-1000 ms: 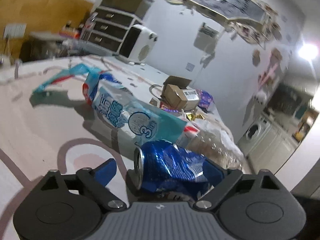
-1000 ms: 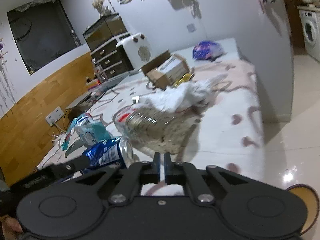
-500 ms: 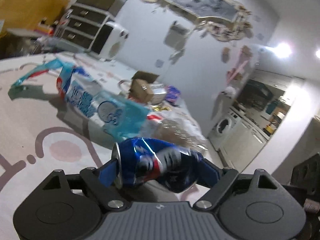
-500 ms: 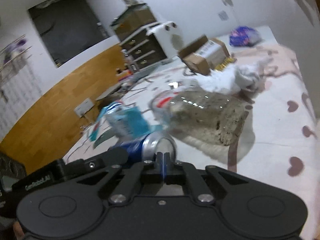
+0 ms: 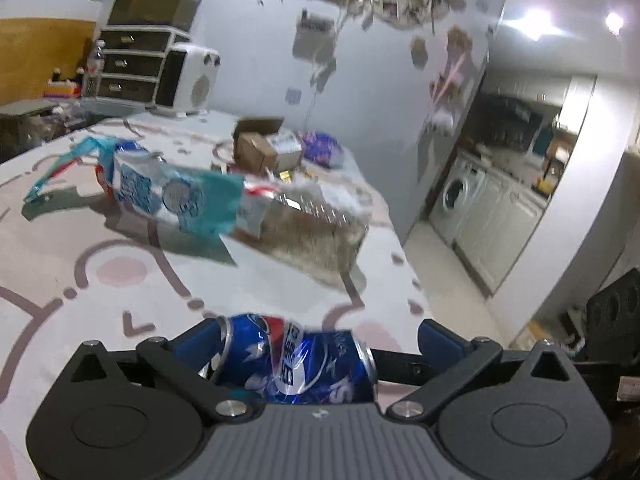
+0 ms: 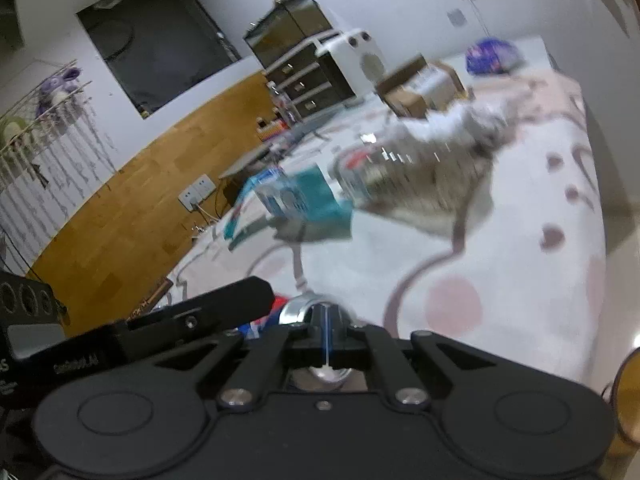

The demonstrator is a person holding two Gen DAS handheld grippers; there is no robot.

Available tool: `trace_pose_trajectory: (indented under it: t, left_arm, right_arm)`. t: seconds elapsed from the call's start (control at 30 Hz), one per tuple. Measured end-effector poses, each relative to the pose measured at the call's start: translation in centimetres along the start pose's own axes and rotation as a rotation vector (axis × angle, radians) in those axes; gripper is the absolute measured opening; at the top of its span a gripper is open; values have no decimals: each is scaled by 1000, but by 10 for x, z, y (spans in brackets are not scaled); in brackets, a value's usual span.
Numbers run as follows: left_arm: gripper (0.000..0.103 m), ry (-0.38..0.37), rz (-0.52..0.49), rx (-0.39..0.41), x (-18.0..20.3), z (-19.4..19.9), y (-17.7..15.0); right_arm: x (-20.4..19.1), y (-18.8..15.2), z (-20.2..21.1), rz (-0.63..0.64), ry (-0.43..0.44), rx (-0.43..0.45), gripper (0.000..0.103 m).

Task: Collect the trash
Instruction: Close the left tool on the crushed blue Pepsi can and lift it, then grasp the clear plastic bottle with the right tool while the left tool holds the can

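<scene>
A crushed blue soda can [image 5: 296, 364] lies crosswise between the fingers of my left gripper [image 5: 316, 336], just above the patterned tablecloth [image 5: 80, 280]. The jaws are opening: the left finger is by the can's rim and the right finger stands clear of its other end. My right gripper [image 6: 326, 316] is shut with nothing in it. The can's silver end [image 6: 296, 308] shows just behind its tips, beside one of the left gripper's fingers [image 6: 224, 300]. Farther back lie a teal and blue tissue pack [image 5: 168, 196] and a clear plastic bottle [image 5: 312, 224].
A cardboard box [image 5: 260, 148], a purple bag [image 5: 320, 148] and crumpled white paper [image 6: 472, 120] sit at the table's far end. A white heater [image 5: 192, 80] and drawers [image 5: 128, 64] stand behind. The table's edge [image 5: 404, 264] drops to the floor on the right. A brown round rim [image 6: 628, 400] shows at my right.
My left gripper drew back from the trash pile with the can and its jaws widened, so the right finger has left the can. The right gripper also pulled back, still shut.
</scene>
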State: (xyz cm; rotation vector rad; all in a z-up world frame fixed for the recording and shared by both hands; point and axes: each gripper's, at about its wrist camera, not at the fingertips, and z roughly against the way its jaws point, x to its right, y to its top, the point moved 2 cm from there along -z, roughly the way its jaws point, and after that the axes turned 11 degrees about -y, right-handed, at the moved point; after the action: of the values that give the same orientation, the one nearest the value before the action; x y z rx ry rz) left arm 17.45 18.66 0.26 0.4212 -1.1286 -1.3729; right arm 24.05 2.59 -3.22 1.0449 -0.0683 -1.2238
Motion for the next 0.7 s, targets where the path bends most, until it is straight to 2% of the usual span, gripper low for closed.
trace_pose_trajectory:
  t: [0.17,0.33,0.43,0.5,0.53,0.6,0.7]
  left_arm:
    - [103,75,-54,-71,9,-4,-4]
    - [103,180,-90,-158,18,-13,-4]
    - [103,220,-67,-195,21,-19,-3]
    - [103,232,-47,-212,22,-23,-1]
    - [103,240,-39,-218,22,-25,-1]
    - [103,259,-25,-223,23,-30,0]
    - [103,292,-11,-236,22,-37,2]
  right_arm:
    - [15,-6,4,-60,19,-12,3]
    - [20,8,19,-13,-65,40,6]
    - [20,22,27,70,-136,89,24]
    - [19,34,28,149,-164,121,42]
    - [18,40,28,187,-164,129,47]
    - [18,54,24,269,-164,142,68]
    - [19,71,15,389,-173,173,80]
